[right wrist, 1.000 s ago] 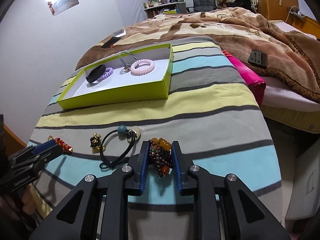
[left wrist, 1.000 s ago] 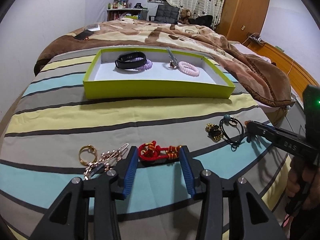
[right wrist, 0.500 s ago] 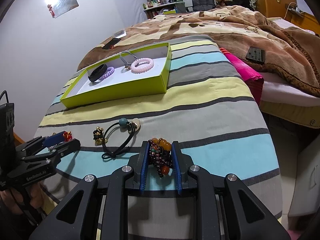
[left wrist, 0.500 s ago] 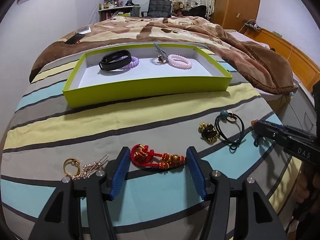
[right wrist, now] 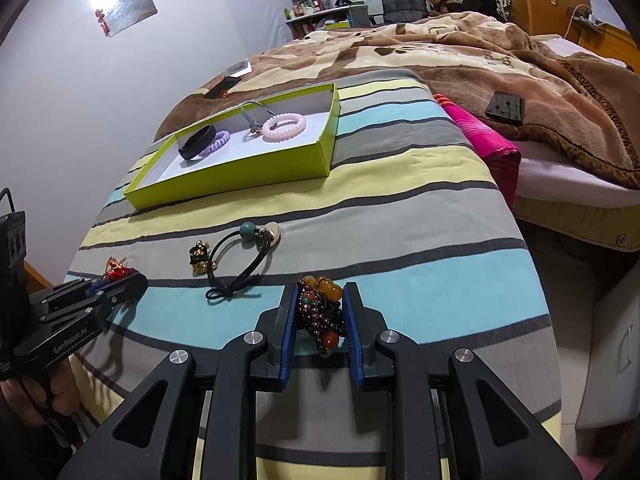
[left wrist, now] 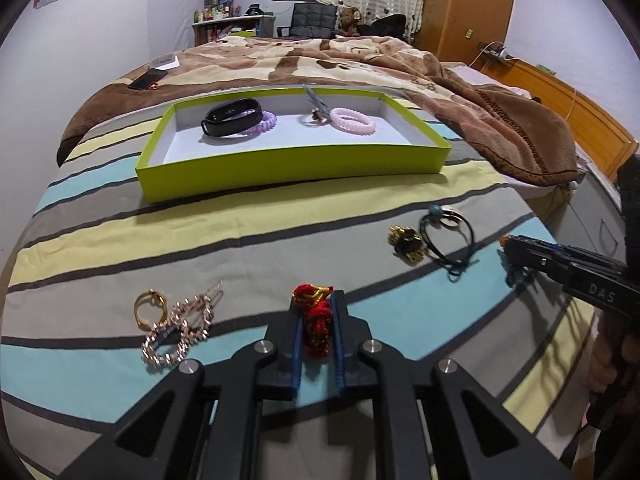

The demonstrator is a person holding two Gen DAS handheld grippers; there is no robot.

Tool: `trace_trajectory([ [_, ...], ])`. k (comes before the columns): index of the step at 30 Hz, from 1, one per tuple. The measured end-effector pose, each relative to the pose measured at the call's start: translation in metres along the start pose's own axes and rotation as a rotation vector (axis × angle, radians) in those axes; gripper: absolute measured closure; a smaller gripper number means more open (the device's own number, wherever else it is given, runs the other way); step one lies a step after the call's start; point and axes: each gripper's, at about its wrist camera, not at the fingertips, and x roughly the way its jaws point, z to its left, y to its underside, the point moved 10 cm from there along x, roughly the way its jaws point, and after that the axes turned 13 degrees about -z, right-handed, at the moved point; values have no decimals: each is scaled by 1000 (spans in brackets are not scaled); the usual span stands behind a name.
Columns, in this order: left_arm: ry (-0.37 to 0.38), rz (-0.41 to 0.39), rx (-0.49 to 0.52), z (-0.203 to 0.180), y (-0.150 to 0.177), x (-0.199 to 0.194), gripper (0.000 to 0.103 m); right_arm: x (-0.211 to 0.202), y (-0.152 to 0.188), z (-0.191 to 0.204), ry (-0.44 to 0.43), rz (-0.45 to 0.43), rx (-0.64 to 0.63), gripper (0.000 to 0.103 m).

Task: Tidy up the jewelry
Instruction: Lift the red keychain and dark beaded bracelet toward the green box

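Observation:
My left gripper [left wrist: 317,307] is shut on a red and gold knotted bracelet [left wrist: 316,320], low over the striped bedspread. My right gripper [right wrist: 319,298] is shut on a dark beaded bracelet [right wrist: 322,312] with amber beads. It also shows at the right of the left wrist view [left wrist: 520,252]. A lime green tray [left wrist: 296,164] further up the bed holds a black band [left wrist: 232,118], a purple coil tie [left wrist: 264,124], a pink coil tie [left wrist: 354,120] and a grey clip. The tray also shows in the right wrist view [right wrist: 240,168].
On the bedspread lie a gold ring [left wrist: 150,310], a rhinestone hair clip [left wrist: 180,328], a black and gold charm [left wrist: 406,242] and a black hair tie with a teal bead [left wrist: 448,236]. A brown blanket [left wrist: 360,60] covers the bed beyond. The bed's edge drops off at right.
My left gripper has shut on the red bracelet, which lay crosswise between open fingers before. My right gripper stays shut on the beaded bracelet.

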Motion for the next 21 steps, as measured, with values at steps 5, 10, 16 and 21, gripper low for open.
trace_trajectory([
  [5, 20, -21, 5, -6, 2, -11, 91, -7, 0, 5, -10, -10, -4, 86],
  [10, 30, -63, 7, -9, -6, -26, 91, -18, -5, 18, -25, -37, -28, 86],
  [16, 35, -111, -3, -8, -18, -44, 91, -28, -12, 29, -38, -68, -35, 86],
  [21, 31, -141, -9, -3, -28, -54, 91, -37, -23, 40, -48, -96, -54, 86],
])
